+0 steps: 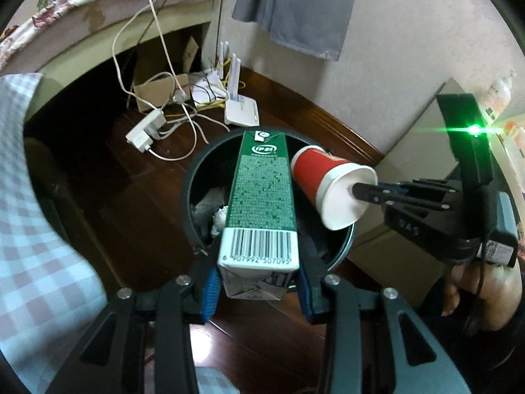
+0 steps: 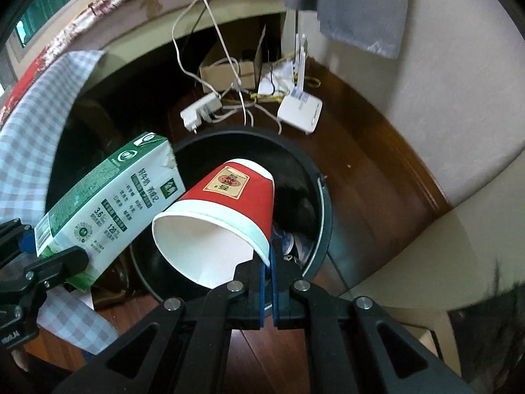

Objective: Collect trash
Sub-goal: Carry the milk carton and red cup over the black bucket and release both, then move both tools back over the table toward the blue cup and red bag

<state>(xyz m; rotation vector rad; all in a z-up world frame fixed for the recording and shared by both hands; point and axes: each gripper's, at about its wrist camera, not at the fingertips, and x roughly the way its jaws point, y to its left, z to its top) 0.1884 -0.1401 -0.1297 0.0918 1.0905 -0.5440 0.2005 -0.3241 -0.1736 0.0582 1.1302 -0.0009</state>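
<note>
My left gripper is shut on the base of a green and white milk carton, held lying over the mouth of a black round trash bin. My right gripper is shut on the rim of a red paper cup, tilted with its white inside facing me, above the same bin. The carton shows at left in the right wrist view, and the cup at right in the left wrist view. Crumpled paper lies inside the bin.
The bin stands on a dark wooden floor. Behind it lie a white router, a power strip with tangled cables, and a cardboard box. A checked cloth hangs at left. A bed edge and a beige wall are behind.
</note>
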